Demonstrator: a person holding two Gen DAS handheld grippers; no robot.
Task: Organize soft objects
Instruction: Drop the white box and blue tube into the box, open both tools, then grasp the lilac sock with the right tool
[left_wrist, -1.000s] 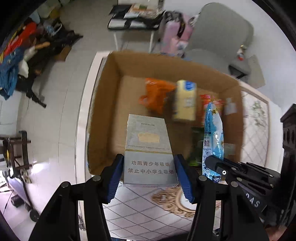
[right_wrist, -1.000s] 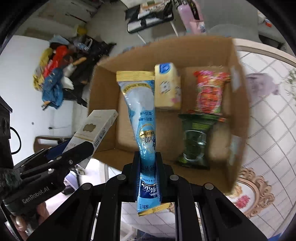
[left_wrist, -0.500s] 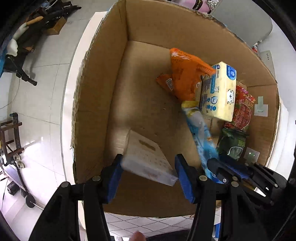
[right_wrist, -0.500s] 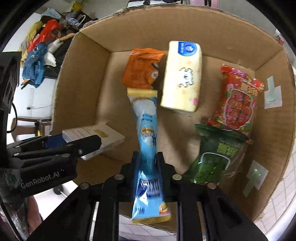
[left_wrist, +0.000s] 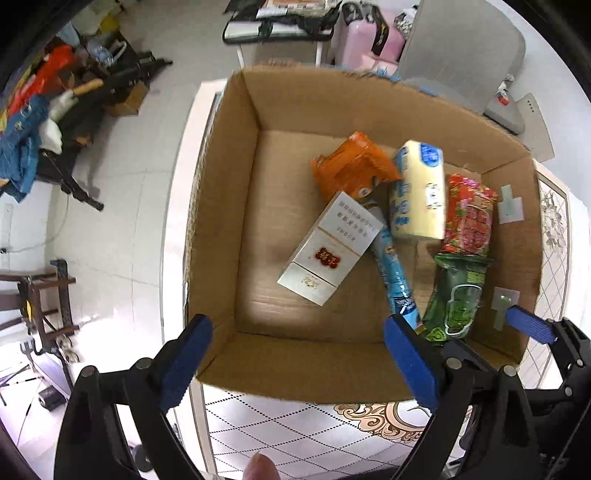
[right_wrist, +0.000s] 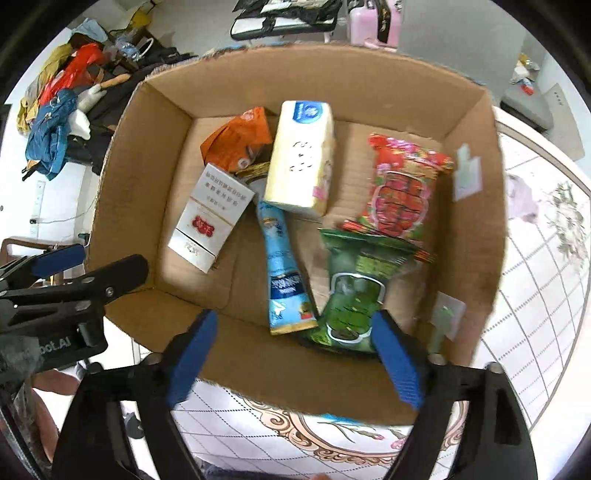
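Both my grippers hang over the near rim of the box (left_wrist: 236, 206), jaws wide apart and empty: left gripper (left_wrist: 299, 358), right gripper (right_wrist: 295, 354). The box floor's left part is bare cardboard. White carton (left_wrist: 328, 247) lies tilted at centre-left, one end over the blue pouch (right_wrist: 282, 266). Orange bag (right_wrist: 240, 140) sits at the back, yellow pack (right_wrist: 301, 155) beside it, red bag (right_wrist: 404, 184) and green bag (right_wrist: 354, 291) on the right.
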